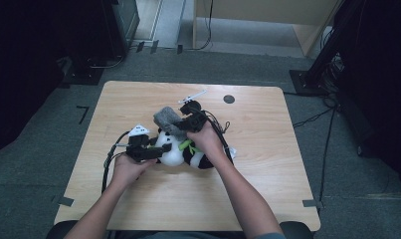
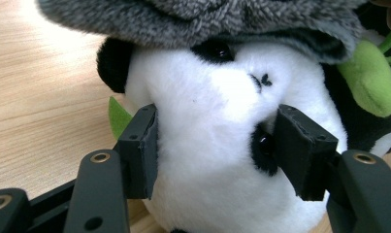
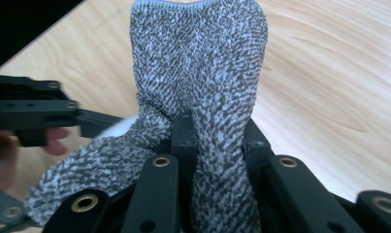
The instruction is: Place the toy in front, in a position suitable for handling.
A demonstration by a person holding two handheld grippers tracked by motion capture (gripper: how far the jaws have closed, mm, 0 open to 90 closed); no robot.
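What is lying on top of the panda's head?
A grey sock covers the top of the panda; the right claw pinches it. One ear, eyes and nose show; the crown is hidden.

Bare table (image 1: 138, 99) rings the panda (image 1: 170, 149) and grey sock (image 1: 166, 118); nothing else obstructs.

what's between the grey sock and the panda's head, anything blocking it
Nothing visible does. The grey sock, pinched in the right tongs, already drapes over the top of the panda's head, which the left tongs clamp from both sides. The green leaf sits off to the side.
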